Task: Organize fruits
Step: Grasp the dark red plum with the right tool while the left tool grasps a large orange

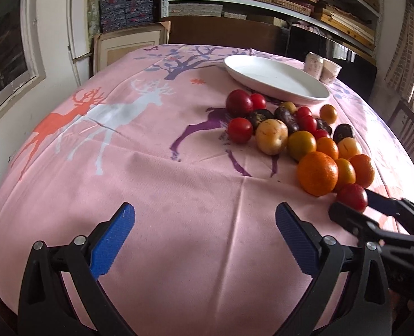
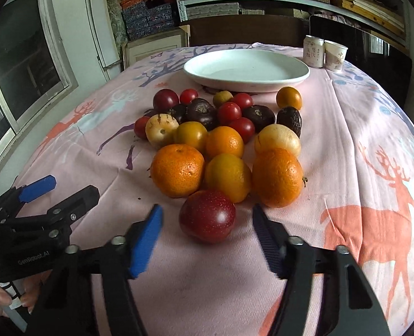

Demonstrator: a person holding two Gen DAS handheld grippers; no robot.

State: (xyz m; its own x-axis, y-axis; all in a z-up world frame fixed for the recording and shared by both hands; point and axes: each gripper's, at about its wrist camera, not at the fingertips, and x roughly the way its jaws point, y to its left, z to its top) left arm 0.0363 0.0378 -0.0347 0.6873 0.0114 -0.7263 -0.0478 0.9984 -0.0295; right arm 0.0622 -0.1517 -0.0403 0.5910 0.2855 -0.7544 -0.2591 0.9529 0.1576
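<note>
1. Blue-padded right tool (image 2: 207, 224) is parked right at the front of the fruit pile (image 2: 221, 140), with a dark red round fruit (image 2: 207, 216) sitting between its fingers. There's a visible gap on both sides, so the pads aren't pressing on it; nothing gripped.
2. Left tool (image 1: 205, 224) is spread wide over bare pink cloth, holding nothing and touching no fruit. The pile is off to its right.
3. From the left wrist view you can see the right tool (image 1: 360, 210) poking in from the right edge, with that same red fruit (image 1: 352, 197) at its tip, just beside a big orange (image 1: 317, 173).
4. Fruit is all bunched together on the tabletop (image 2: 360, 112): oranges up front, then yellowish ones, small red ones and dark purple ones behind.
5. White plate (image 2: 246, 70) sits just past the pile with no fruit in it. A can (image 2: 313, 51) and a paper cup (image 2: 335, 55) stand beside it at the far right.
</note>
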